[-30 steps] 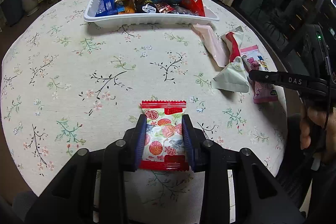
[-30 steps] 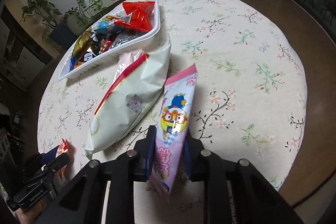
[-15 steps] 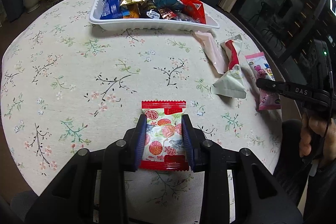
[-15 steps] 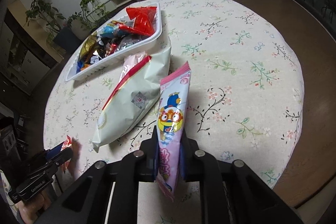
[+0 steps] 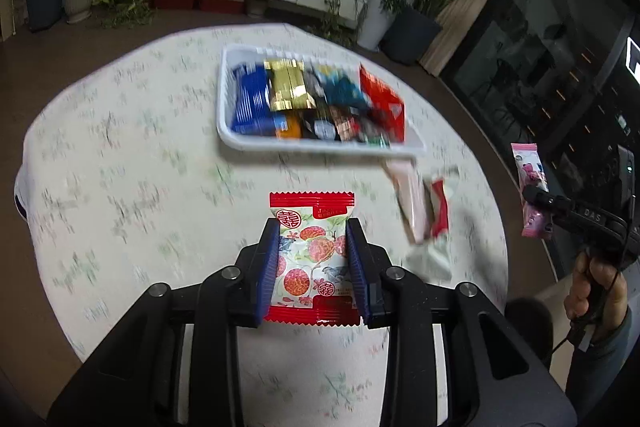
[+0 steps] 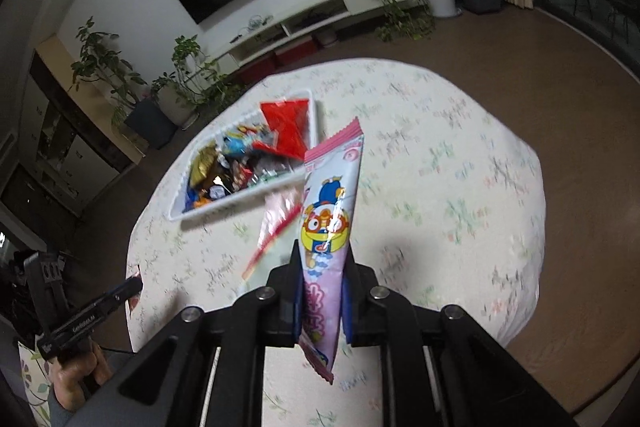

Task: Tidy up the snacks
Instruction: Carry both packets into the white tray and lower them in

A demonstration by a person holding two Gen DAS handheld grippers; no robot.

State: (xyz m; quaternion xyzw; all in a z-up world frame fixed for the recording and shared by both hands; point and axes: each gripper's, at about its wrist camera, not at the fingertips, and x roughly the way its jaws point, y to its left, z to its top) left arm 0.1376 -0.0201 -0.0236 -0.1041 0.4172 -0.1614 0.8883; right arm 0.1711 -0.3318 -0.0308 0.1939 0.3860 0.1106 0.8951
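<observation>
My left gripper is shut on a red-and-white fruit-print snack packet, held above the floral tablecloth. My right gripper is shut on a long pink cartoon packet, also lifted off the table. The left wrist view shows this right gripper at the far right with the pink packet upright in it. A white tray filled with several snacks sits at the far side of the table, and its rim shows in the right wrist view. The left gripper appears at the lower left there.
A pale pink packet and a white bag with a red stripe lie on the cloth just right of the tray's near corner. A hand holds the right gripper's handle. Potted plants and a low TV console stand beyond the round table.
Both grippers have risen off the table, each carrying its packet. The right jaws closed tighter on the pink packet. The tray and loose bags stayed put.
</observation>
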